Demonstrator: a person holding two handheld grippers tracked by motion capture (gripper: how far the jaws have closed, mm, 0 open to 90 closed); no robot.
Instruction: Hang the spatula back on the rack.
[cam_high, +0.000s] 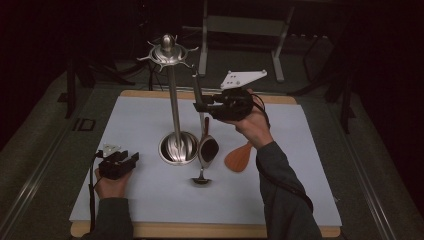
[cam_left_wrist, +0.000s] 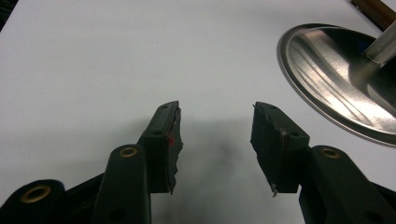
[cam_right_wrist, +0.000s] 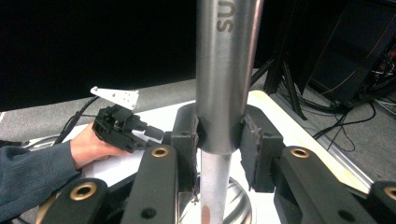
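Note:
A steel utensil stand (cam_high: 174, 105) rises from a round base (cam_high: 178, 147) at the middle of the white mat, with a crown of hooks (cam_high: 167, 50) on top. My right gripper (cam_high: 200, 106) is raised just right of the pole. It is shut on the thick steel handle (cam_right_wrist: 224, 70) of a utensil whose dark scoop (cam_high: 208, 149) hangs low beside the base. Both pads (cam_right_wrist: 254, 140) press on that handle. My left gripper (cam_high: 125, 160) rests on the mat left of the base, open (cam_left_wrist: 217, 126), with nothing between its jaws. The base rim (cam_left_wrist: 336, 93) shows at its right.
A small steel ladle (cam_high: 201, 180) lies on the mat in front of the scoop, and an orange-brown spatula (cam_high: 239, 157) lies to its right. The mat (cam_high: 150, 200) covers a wooden board. A metal frame (cam_high: 245, 25) and cables stand behind the table.

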